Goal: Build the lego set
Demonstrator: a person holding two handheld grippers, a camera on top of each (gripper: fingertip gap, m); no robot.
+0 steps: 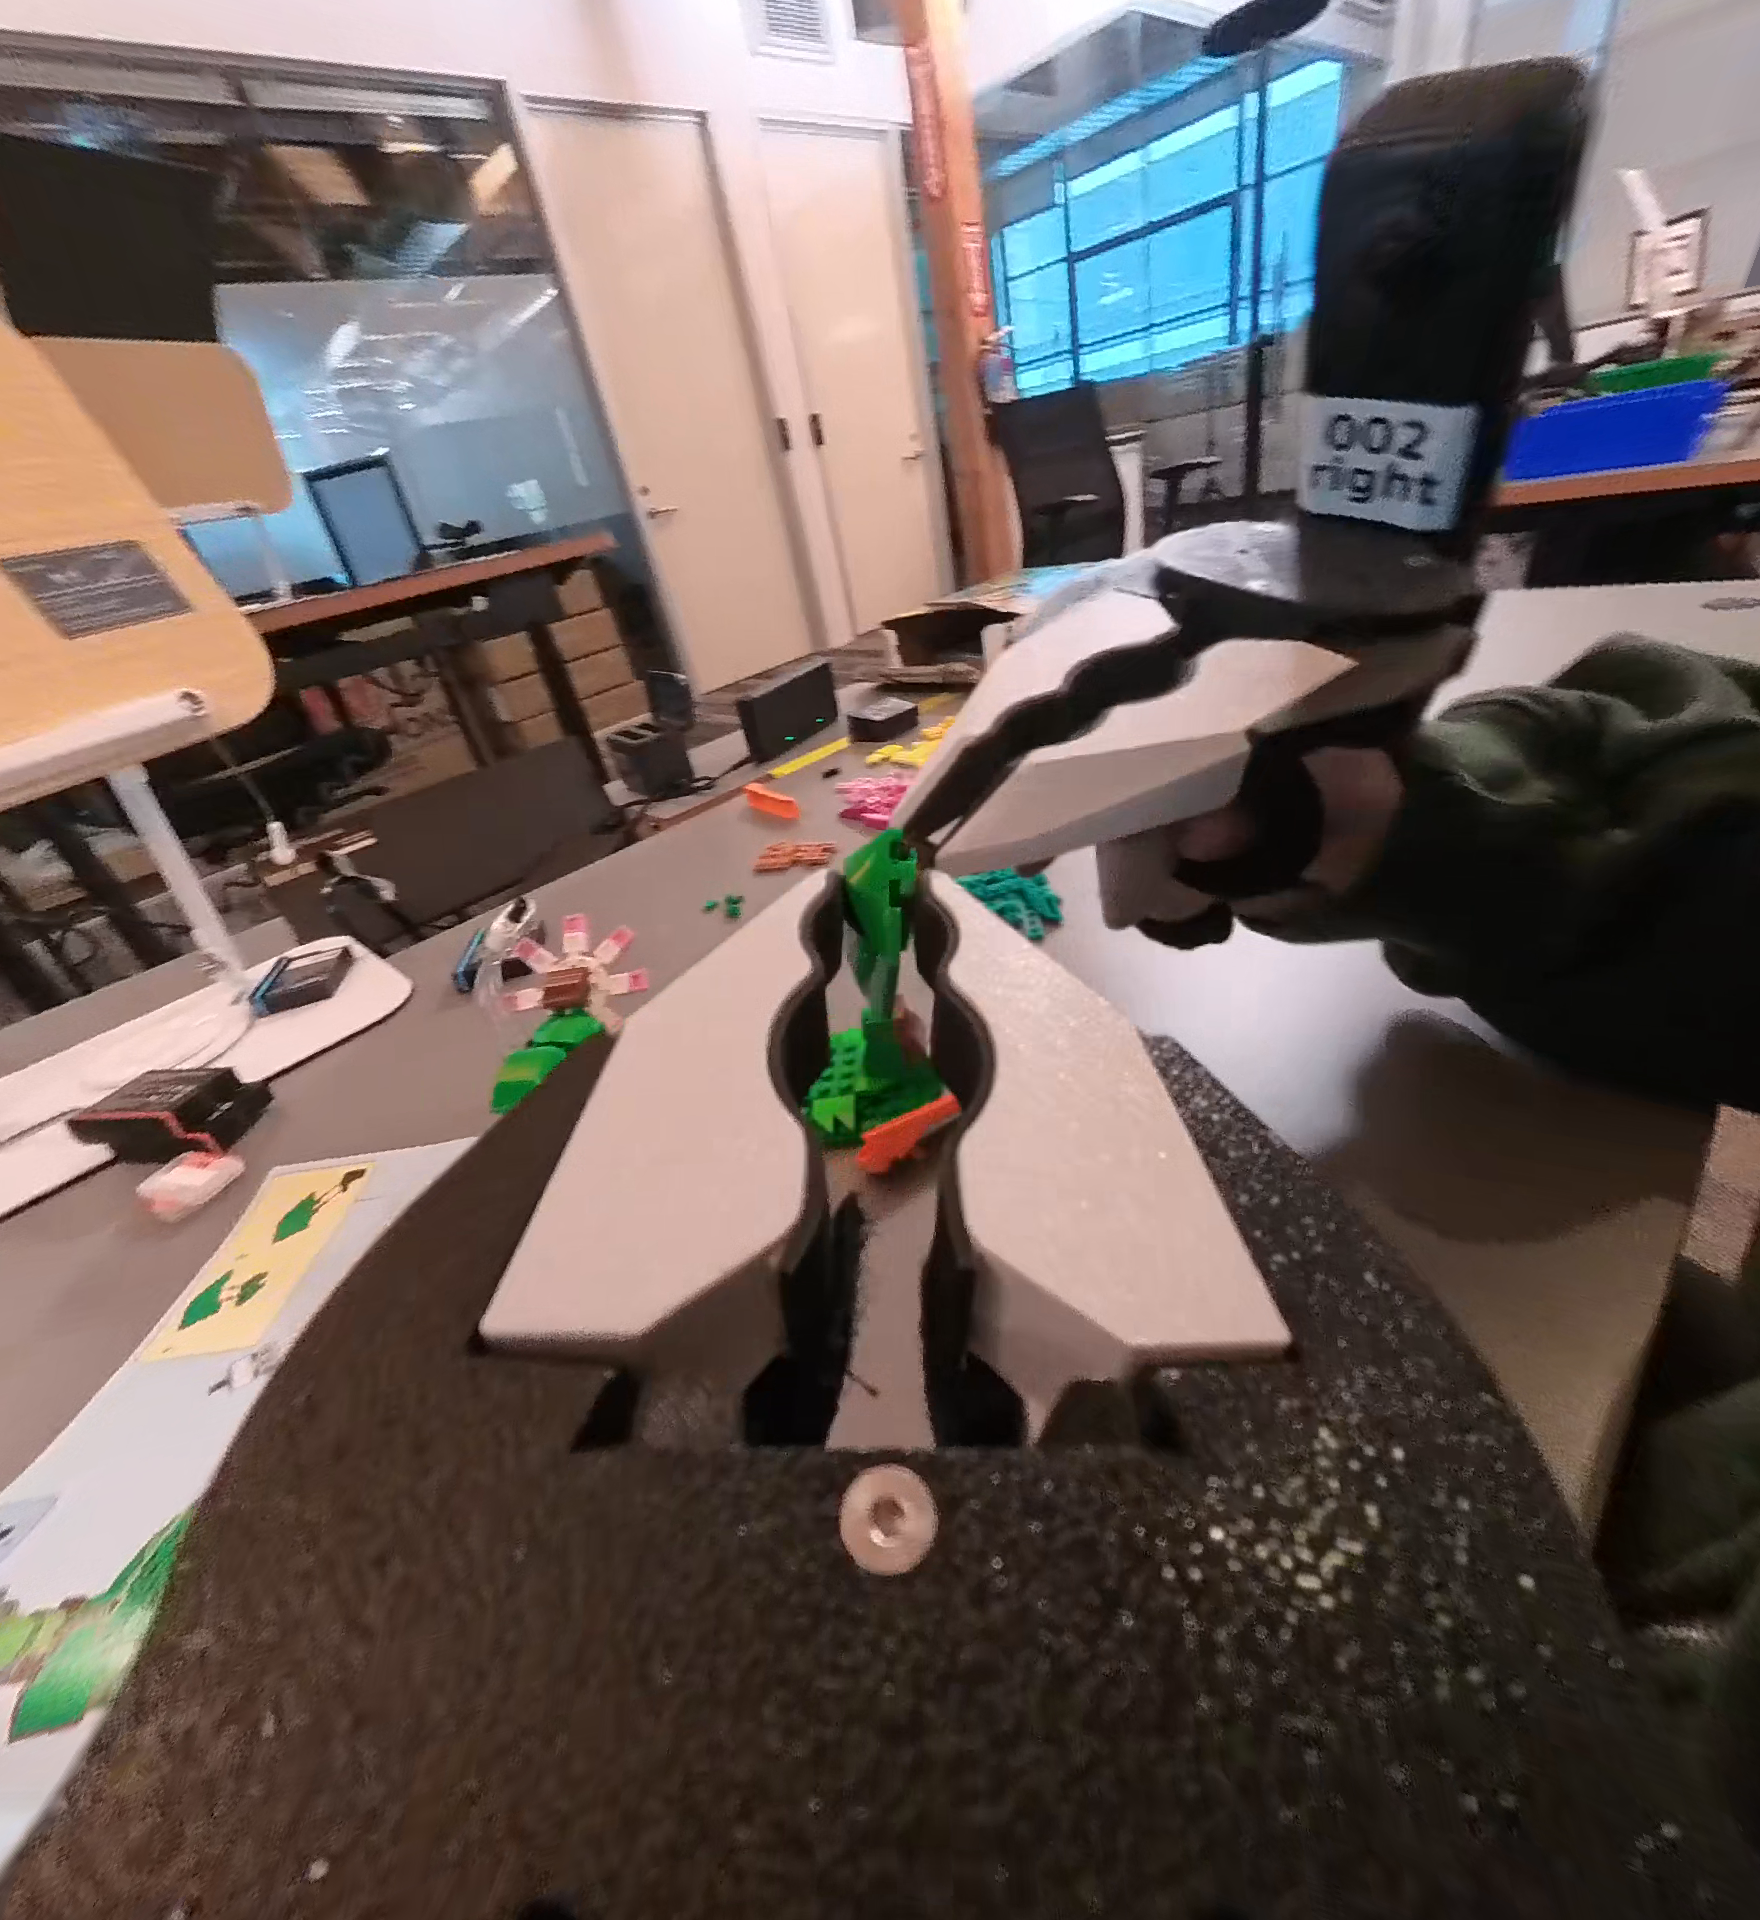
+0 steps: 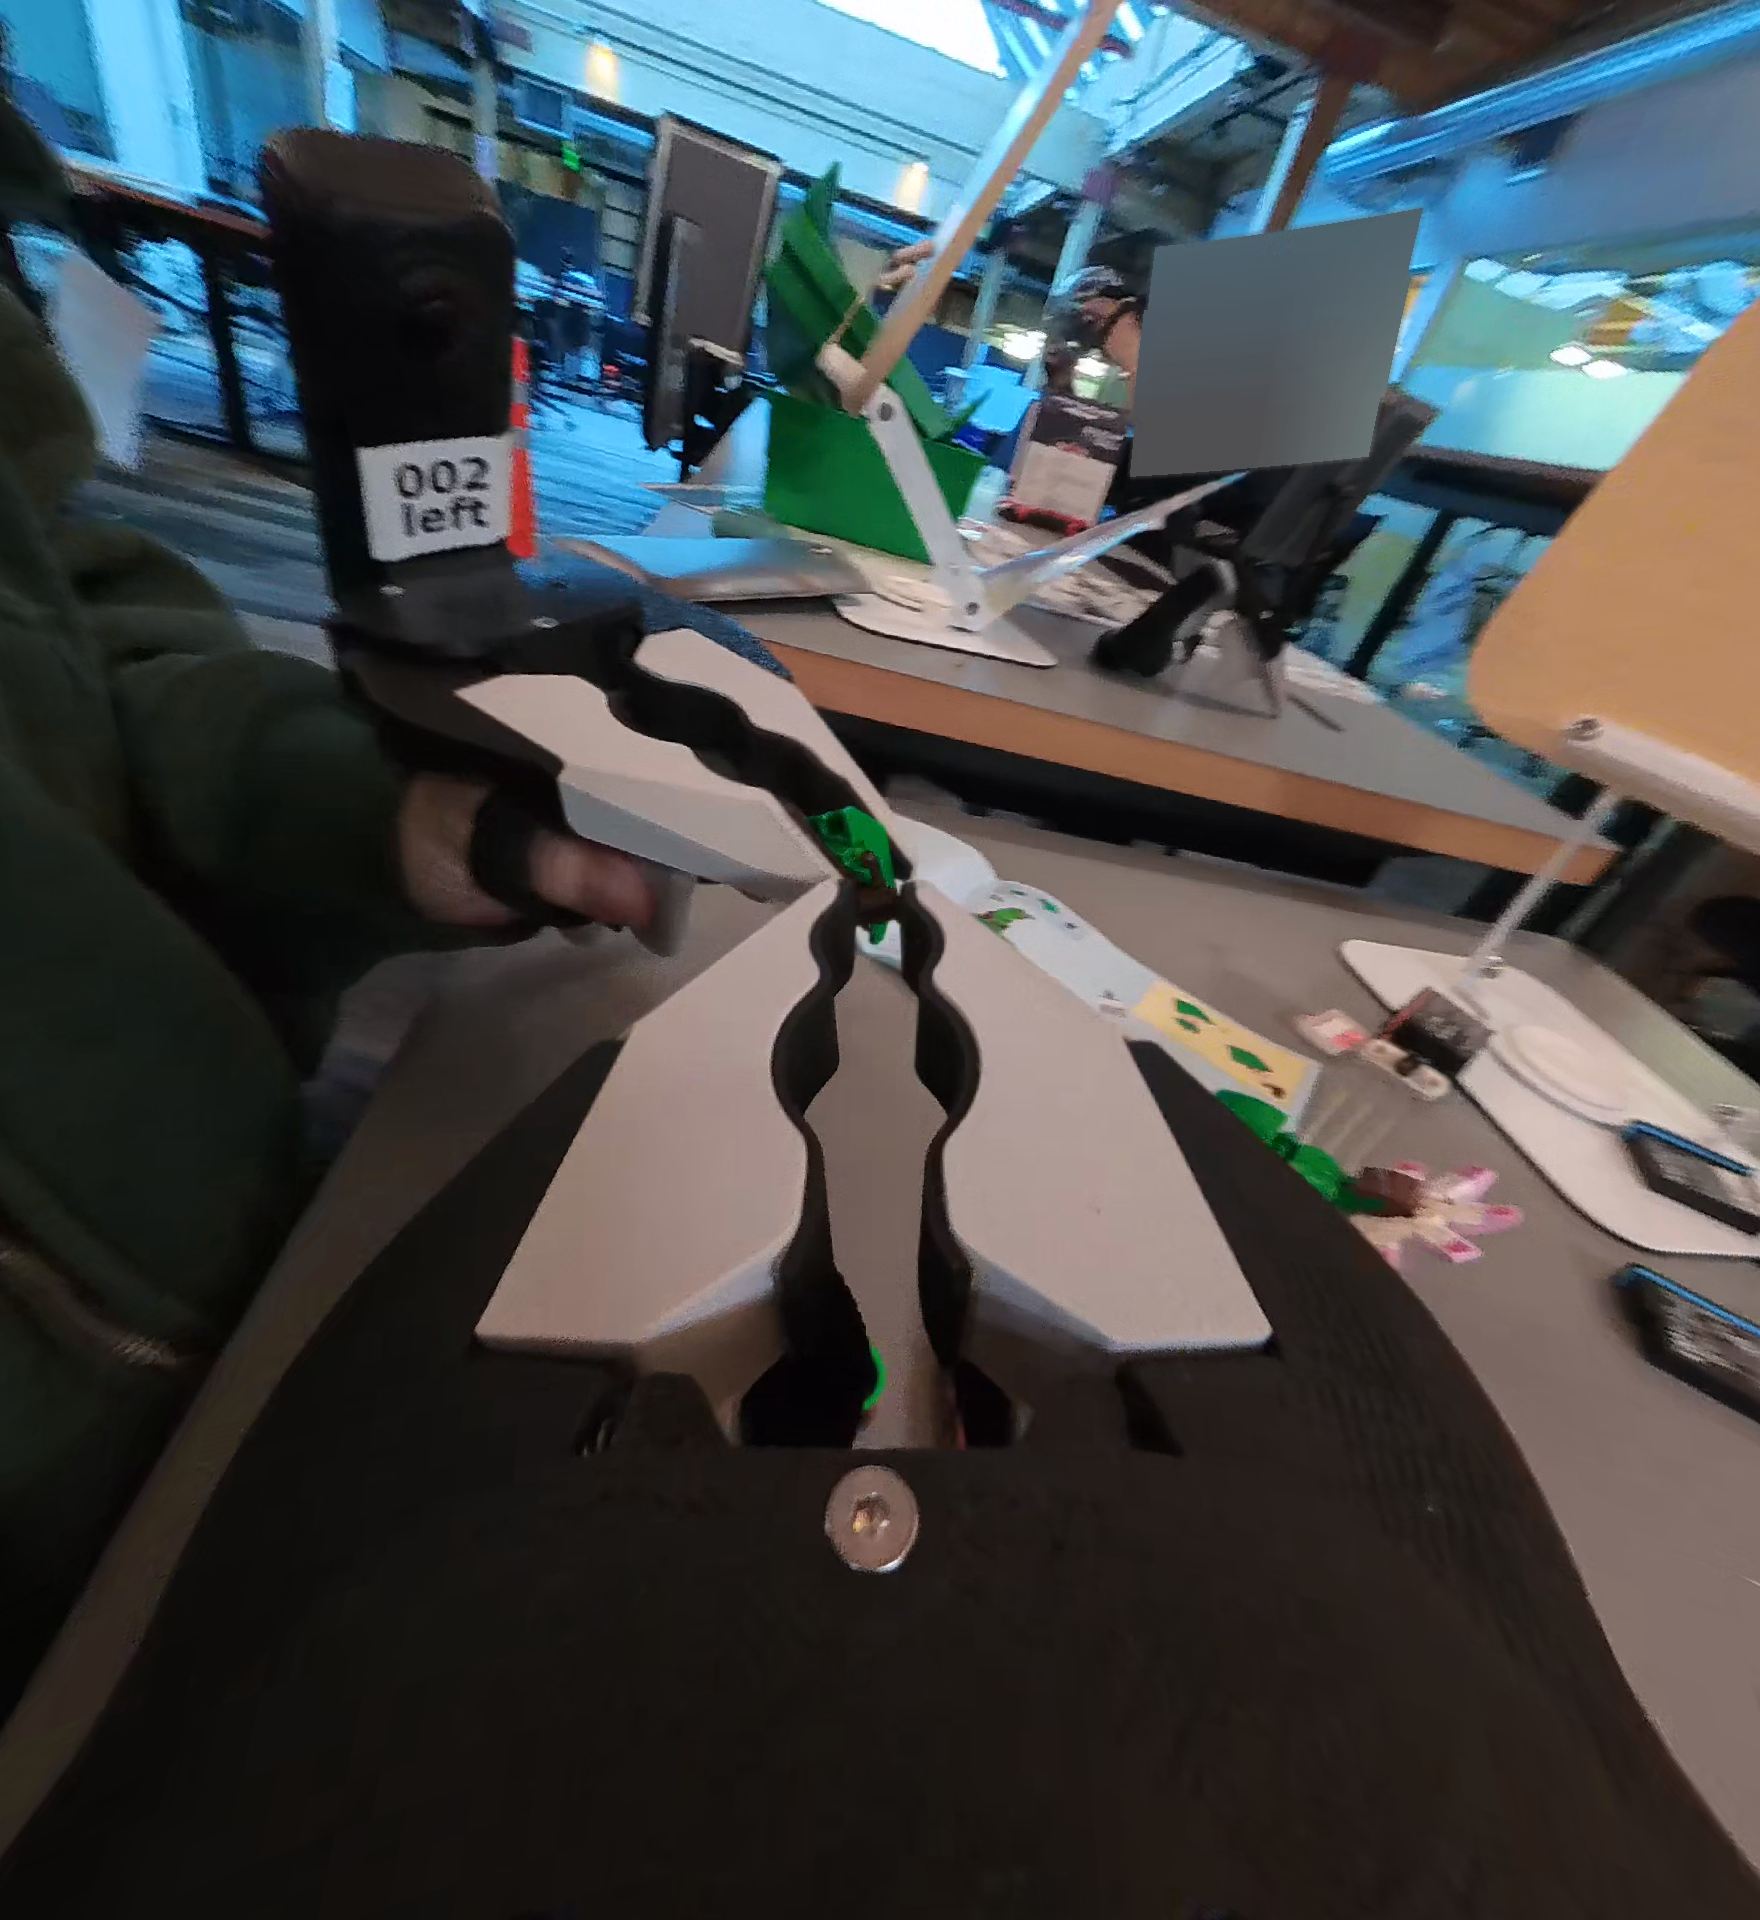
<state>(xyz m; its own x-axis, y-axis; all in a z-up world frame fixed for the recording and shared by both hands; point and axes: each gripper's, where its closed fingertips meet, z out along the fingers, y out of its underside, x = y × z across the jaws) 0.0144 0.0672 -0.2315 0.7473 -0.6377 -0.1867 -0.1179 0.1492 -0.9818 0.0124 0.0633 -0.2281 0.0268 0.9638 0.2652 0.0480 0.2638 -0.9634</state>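
Observation:
A green lego stem assembly [image 1: 878, 961] with a green base and an orange piece [image 1: 907, 1127] at its foot is held above the grey table [image 1: 460, 1060]. My left gripper [image 1: 881, 883] is shut on the stem, with the base hanging between its fingers. My right gripper [image 1: 912, 831] comes in from the right and is shut on the green top piece. In the right wrist view, my right gripper [image 2: 871, 894] meets the left gripper [image 2: 860, 847] tip to tip around the green piece [image 2: 840, 831].
A pink lego flower [image 1: 569, 977] with green leaves lies on the table to the left, also in the right wrist view [image 2: 1437, 1216]. An instruction booklet [image 1: 263, 1278] lies near the front. Pink [image 1: 876, 795] and teal [image 1: 1011, 899] brick piles lie farther back. A lamp base [image 1: 232, 1029] and a black box [image 1: 169, 1107] stand at the left. My left and right fingertips are right by each other. Both grippers' tips are roughly 20 cm from the pink lego flower [image 1: 569, 977]. It is also in sight in the right wrist view [image 2: 1419, 1208].

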